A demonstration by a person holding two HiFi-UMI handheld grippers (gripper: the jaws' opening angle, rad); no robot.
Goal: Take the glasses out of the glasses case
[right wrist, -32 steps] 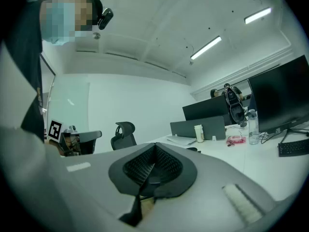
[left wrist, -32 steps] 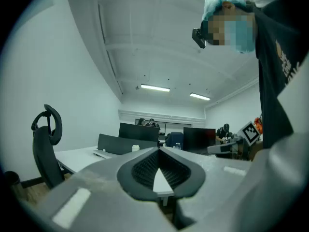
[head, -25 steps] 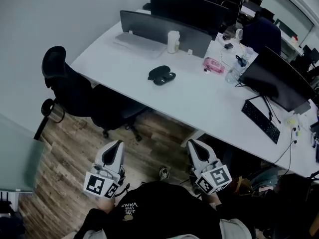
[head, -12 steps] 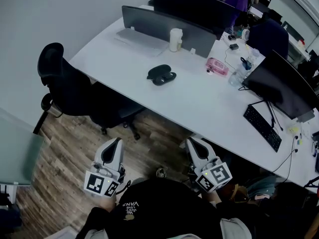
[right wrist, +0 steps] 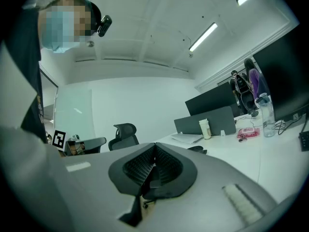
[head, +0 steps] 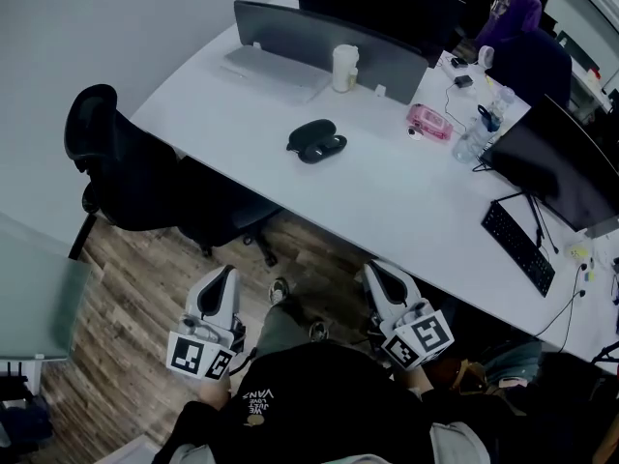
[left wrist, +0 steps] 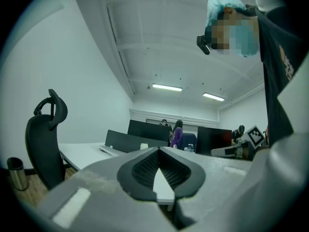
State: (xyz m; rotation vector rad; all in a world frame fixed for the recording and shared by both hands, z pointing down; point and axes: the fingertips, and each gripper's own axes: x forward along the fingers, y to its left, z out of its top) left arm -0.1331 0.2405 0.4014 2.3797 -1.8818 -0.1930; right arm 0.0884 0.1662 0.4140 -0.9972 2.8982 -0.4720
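The task has not really begun: both tongs hang low in front of the person, over the wooden floor [head: 145,288], short of the bench [head: 387,196]. The left tongs [head: 223,280] have their jaws together with nothing between them, and the right tongs [head: 380,275] are likewise closed and empty.

The glasses case [head: 316,141] lies on the bench well ahead of both tongs, roughly between their two lines of aim and a little nearer the right one's. An office chair [head: 106,153] stands ahead of the left tongs, at the bench's edge.

To do the approach well, the person would likely need to step up to the bench, skirting the chair, and part both pairs of jaws before reaching. One pair can then pin the case's base while the other deals with the lid and lifts the glasses by the frame rather than the lenses. A light case may slide on the smooth top if it is pushed and not pinned.

The case reads as two dark rounded lobes side by side. That could be a lid folded back, but from here it cannot be told whether it is open or whether the glasses are inside. Beyond the case from the tongs stands a white cup [head: 340,68], its contents unseen. A clear bottle [head: 471,141] stands farther off, ahead and to the right of the right tongs.
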